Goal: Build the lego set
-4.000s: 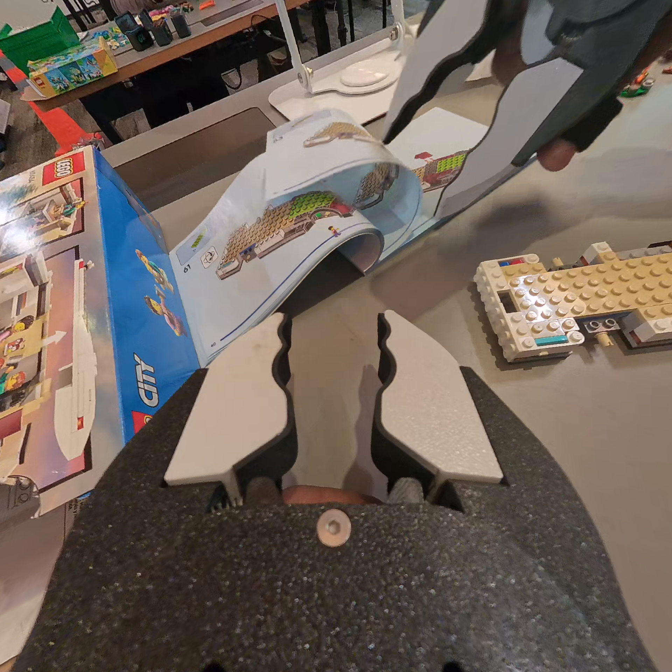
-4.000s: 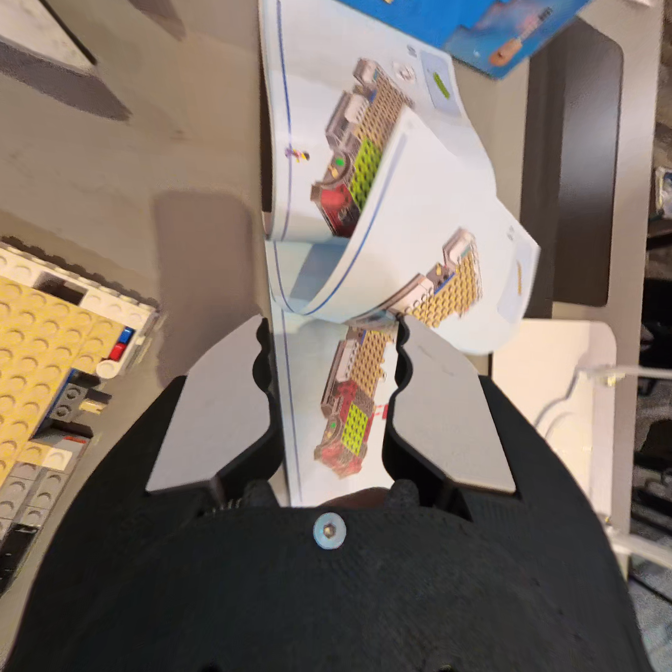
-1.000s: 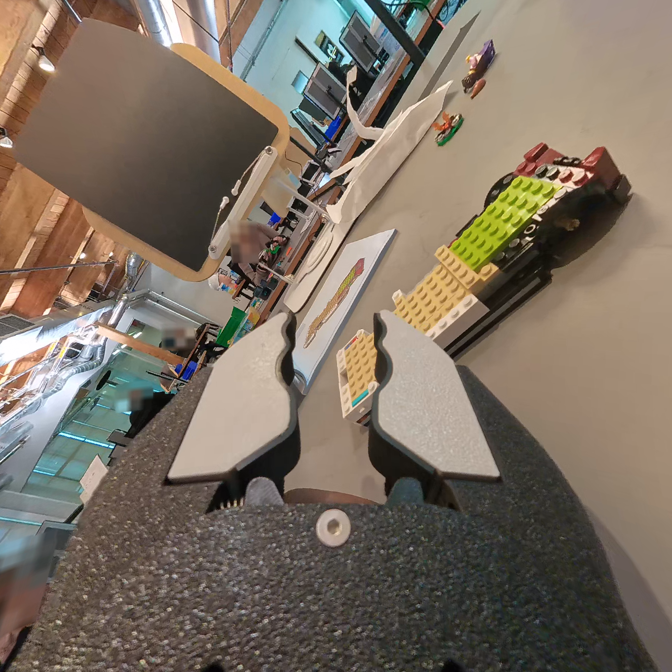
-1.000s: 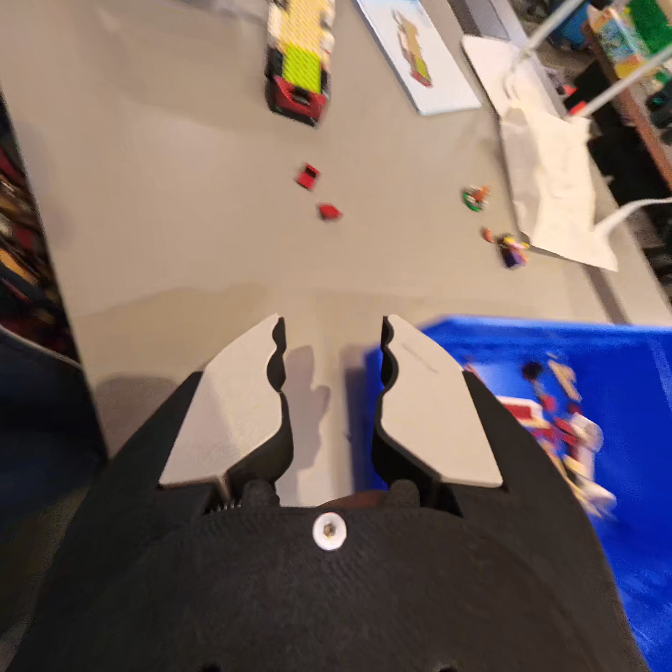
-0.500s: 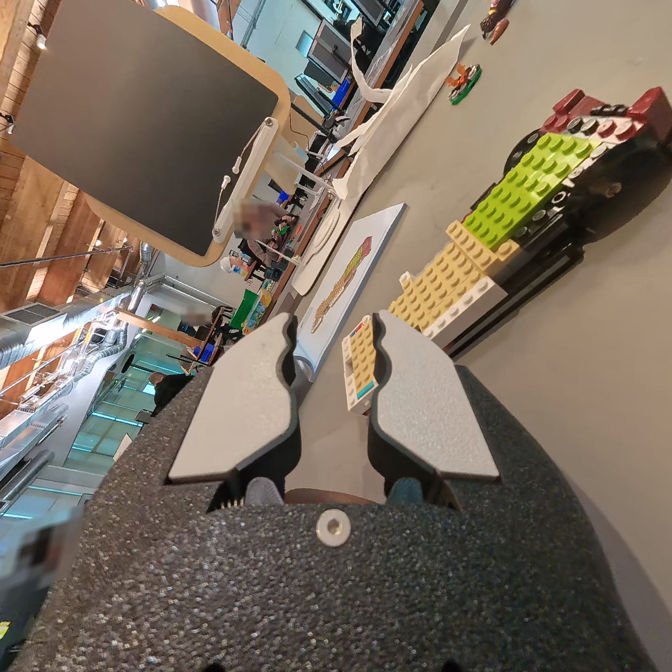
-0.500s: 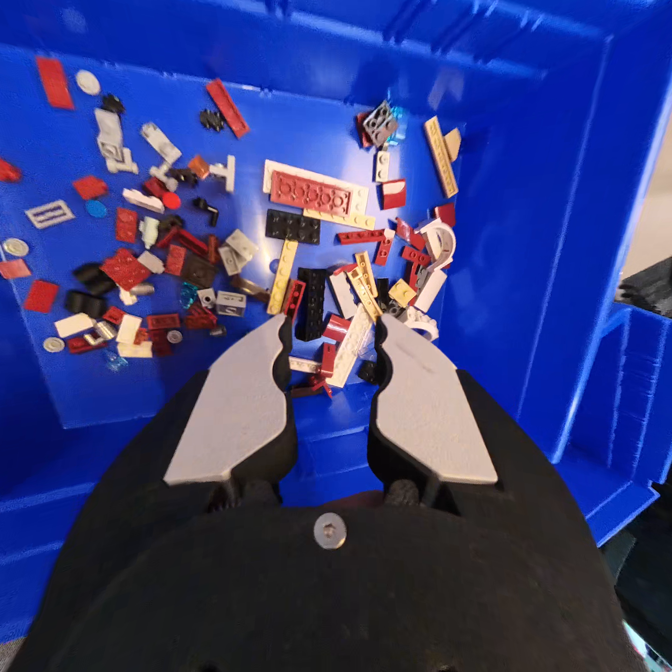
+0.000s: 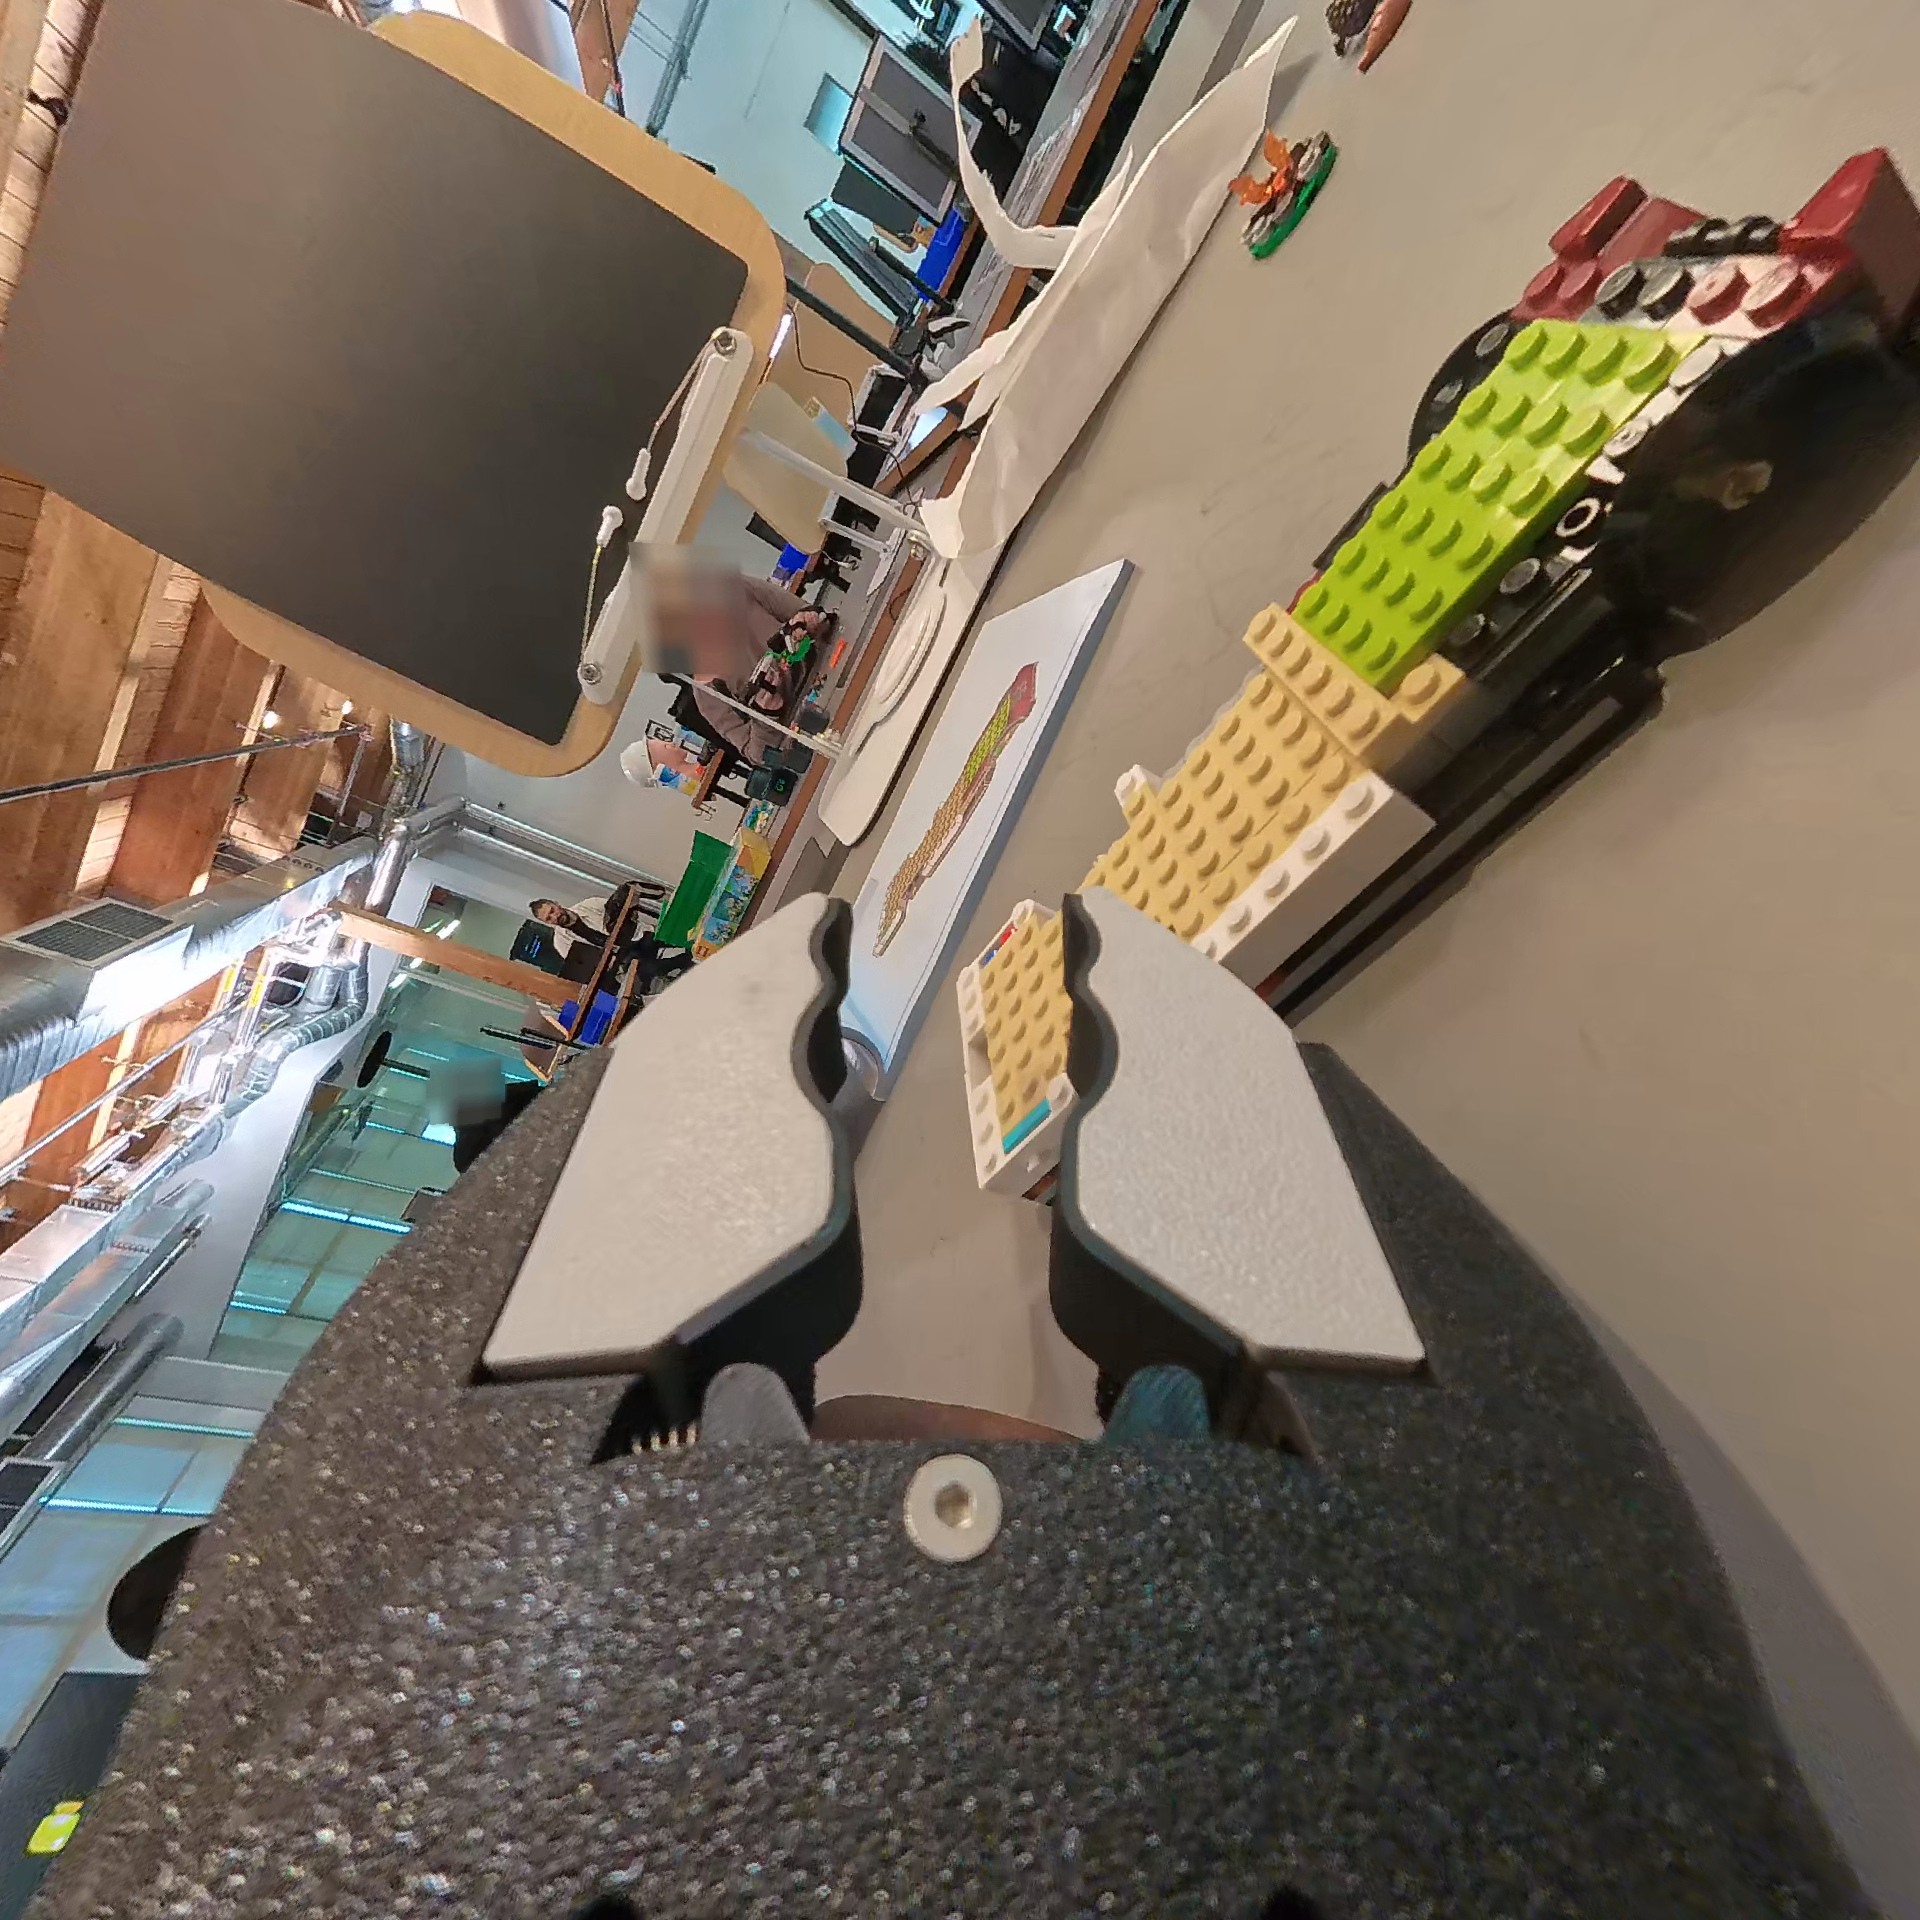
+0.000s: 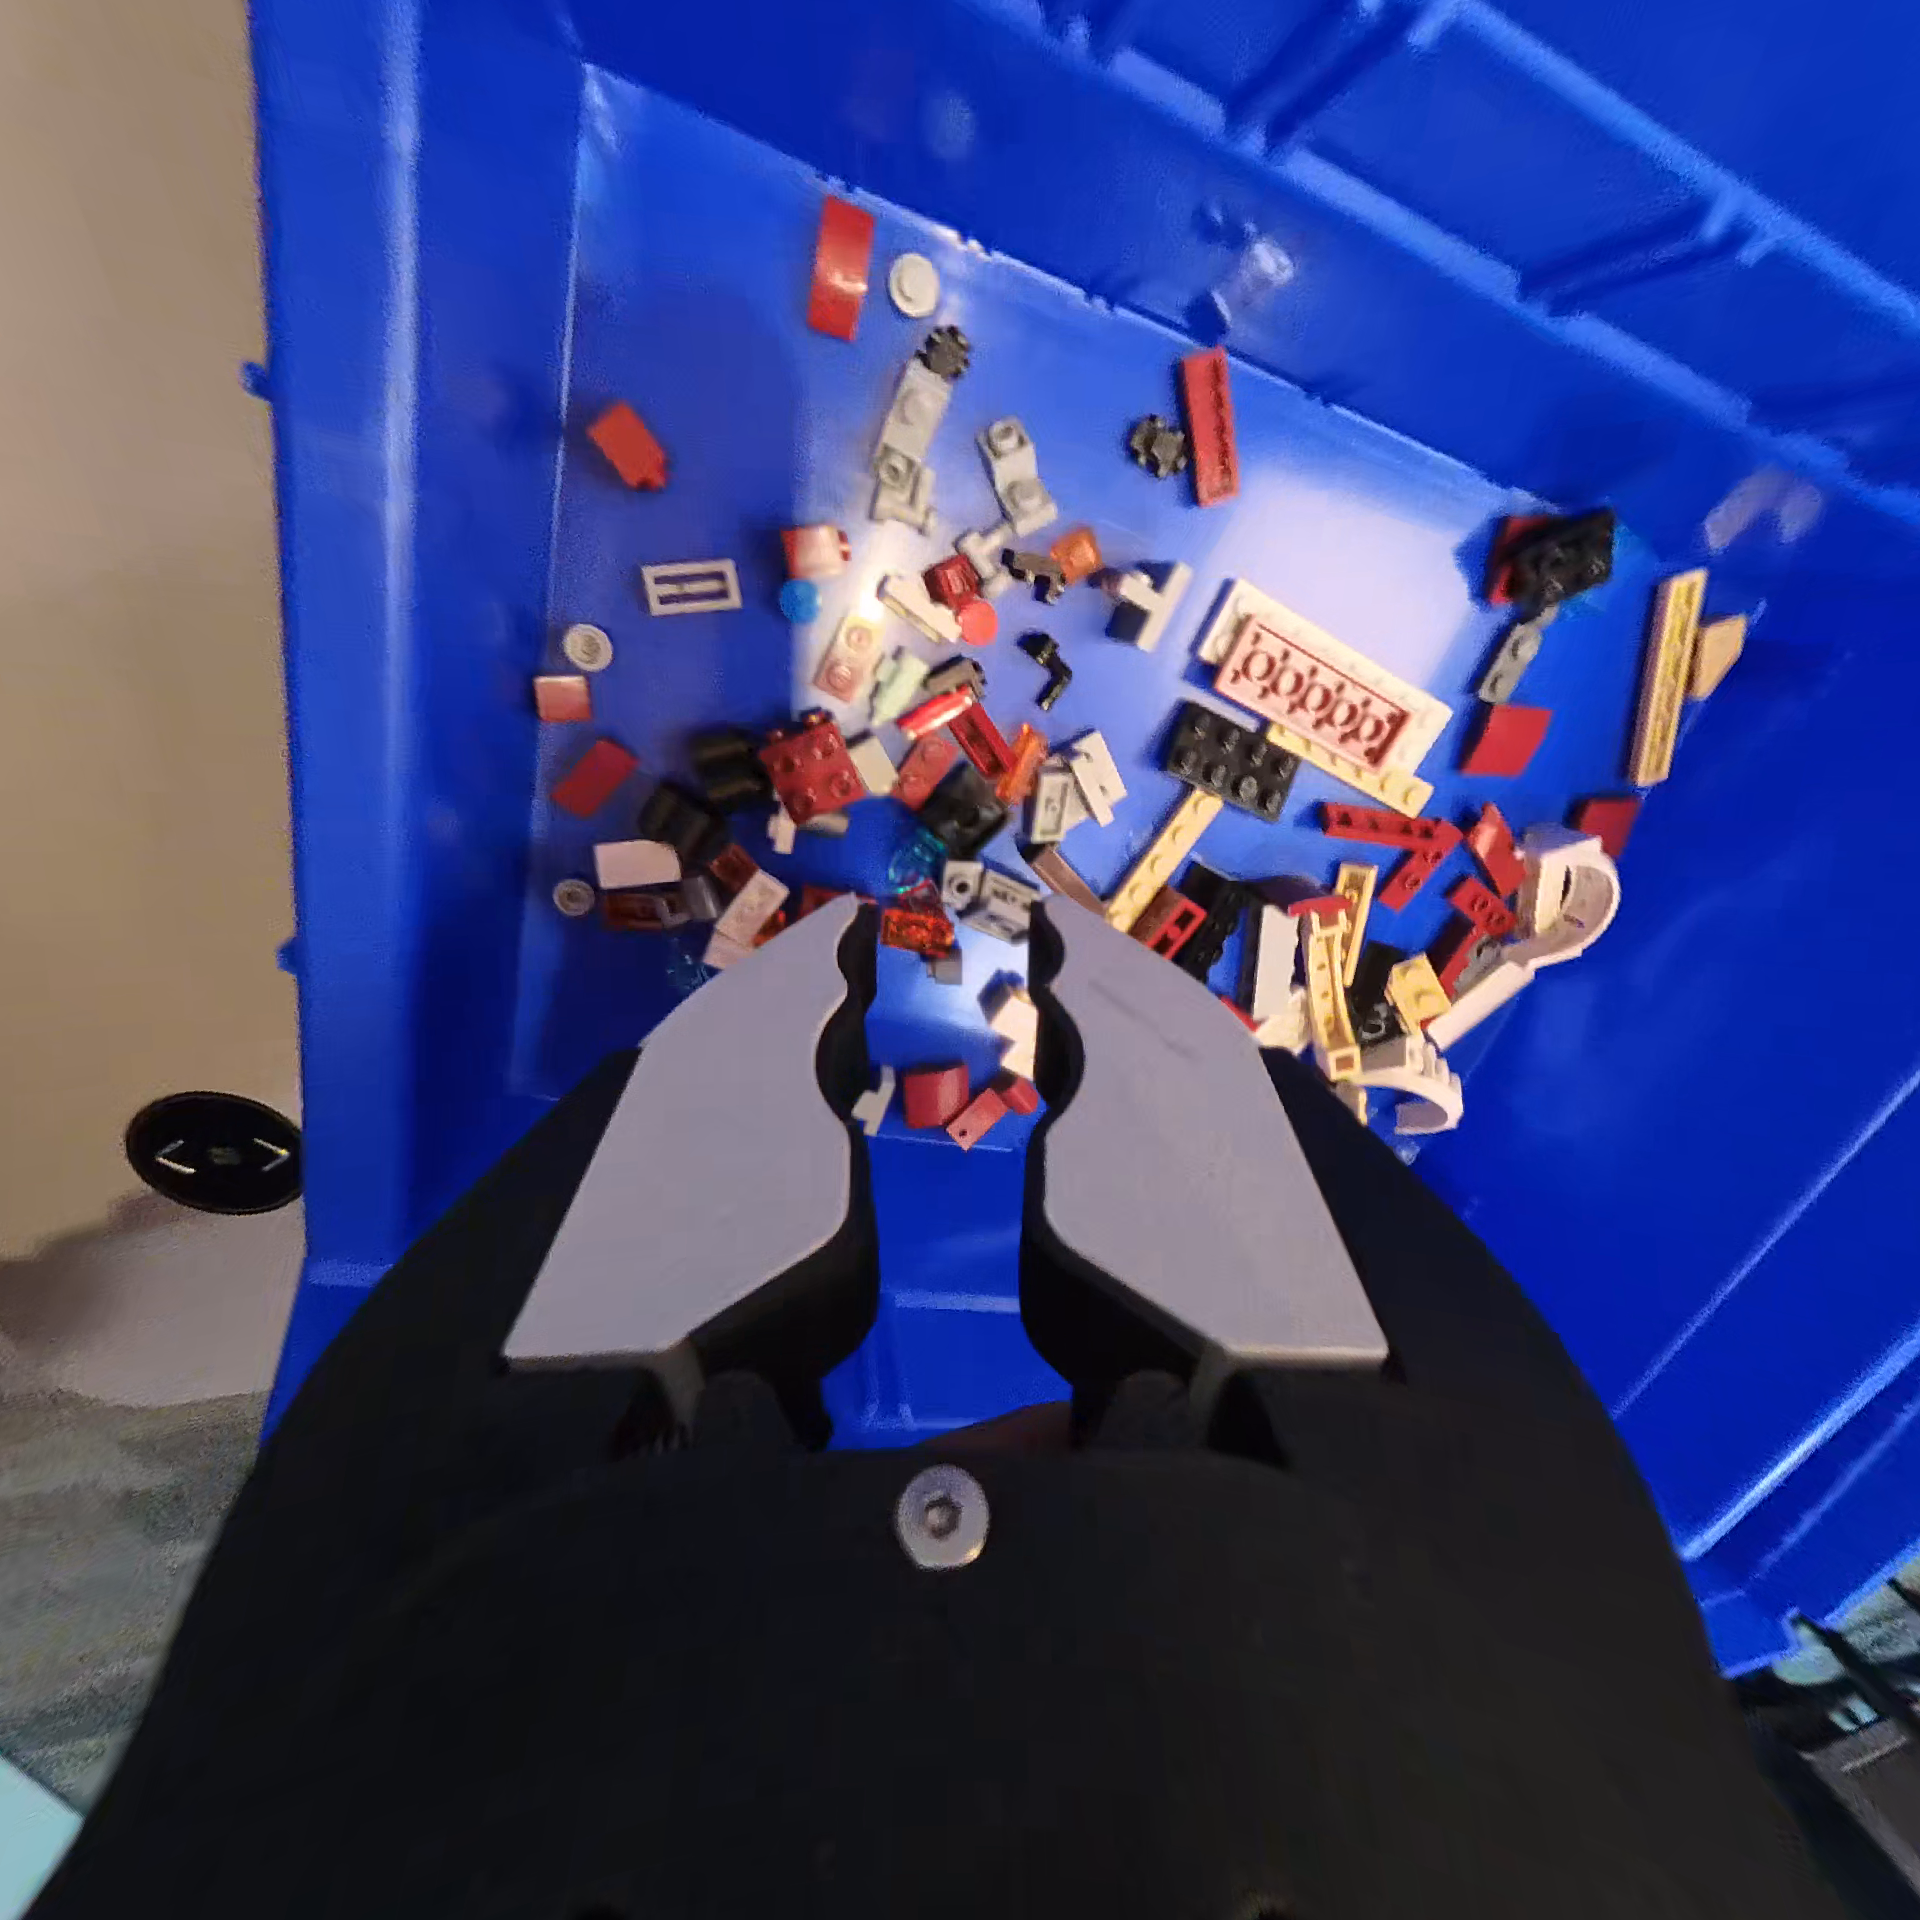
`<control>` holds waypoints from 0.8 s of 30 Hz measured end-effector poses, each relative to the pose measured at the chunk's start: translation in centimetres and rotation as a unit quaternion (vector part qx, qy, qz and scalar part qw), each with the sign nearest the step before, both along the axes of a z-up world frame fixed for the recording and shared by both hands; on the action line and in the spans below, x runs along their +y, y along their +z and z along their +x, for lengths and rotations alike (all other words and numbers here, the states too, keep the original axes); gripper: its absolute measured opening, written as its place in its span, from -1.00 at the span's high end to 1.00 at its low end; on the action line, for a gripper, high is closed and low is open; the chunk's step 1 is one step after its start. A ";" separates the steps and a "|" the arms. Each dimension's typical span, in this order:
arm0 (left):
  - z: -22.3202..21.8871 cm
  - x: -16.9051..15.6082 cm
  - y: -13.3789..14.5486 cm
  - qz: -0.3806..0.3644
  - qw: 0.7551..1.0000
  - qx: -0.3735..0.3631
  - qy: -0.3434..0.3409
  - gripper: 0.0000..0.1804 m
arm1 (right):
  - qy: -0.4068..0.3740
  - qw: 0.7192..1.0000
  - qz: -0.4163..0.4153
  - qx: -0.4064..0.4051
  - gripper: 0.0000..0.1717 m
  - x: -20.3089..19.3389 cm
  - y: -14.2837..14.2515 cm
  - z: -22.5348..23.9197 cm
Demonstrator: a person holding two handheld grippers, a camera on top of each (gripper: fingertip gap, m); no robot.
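My left gripper (image 7: 951, 925) is open and empty, tilted sideways low over the grey table (image 7: 1558, 1143). Its fingertips are at the white and tan near end (image 7: 1018, 1049) of a long brick model (image 7: 1247, 790); the model's end shows between the jaws without being pressed. The model carries a lime plate (image 7: 1475, 499) and a dark red far end (image 7: 1714, 239). My right gripper (image 8: 945, 920) is open and empty above a blue bin (image 8: 416, 623) of loose bricks. A transparent orange piece (image 8: 914, 927) lies on the bin floor just beyond its fingertips.
A flat instruction booklet (image 7: 997, 790) lies left of the model, with a white paper bag (image 7: 1091, 270) and a small green-based piece (image 7: 1283, 192) farther off. In the bin lie a black plate (image 8: 1231, 758) and a dark red brick (image 8: 810, 769). A black disc (image 8: 213, 1151) lies outside it. About 50 cm separates my left fingertips from my right. The transparent orange piece (image 8: 914, 927) is closer to my right gripper, around 4 cm from its tips; the left tips are 50 cm off.
My right gripper swung from the table to over the blue bin, turned above the bricks, and its jaws narrowed without taking anything. My left gripper edged closer to the model, jaws unchanged.
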State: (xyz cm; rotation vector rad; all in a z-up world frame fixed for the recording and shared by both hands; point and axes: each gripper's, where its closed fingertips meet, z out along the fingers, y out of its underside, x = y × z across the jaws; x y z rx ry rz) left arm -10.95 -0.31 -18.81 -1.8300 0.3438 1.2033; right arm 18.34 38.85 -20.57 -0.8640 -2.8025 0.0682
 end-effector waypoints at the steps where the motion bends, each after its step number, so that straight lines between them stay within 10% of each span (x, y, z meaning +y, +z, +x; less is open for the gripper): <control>1: 0.0 0.0 0.1 0.002 1.000 0.000 0.001 0.56 | 0.009 1.000 0.001 -0.006 0.70 -0.3 -0.2 -0.1; 12: -0.1 -0.1 -0.1 -0.006 1.000 0.006 0.007 0.56 | -0.002 0.996 -0.007 -0.087 0.99 -0.8 -3.3 -1.1; 24: -0.1 -0.1 -0.2 -0.010 1.000 0.011 0.007 0.56 | -0.009 0.994 -0.037 -0.104 0.82 -1.6 -3.4 -0.7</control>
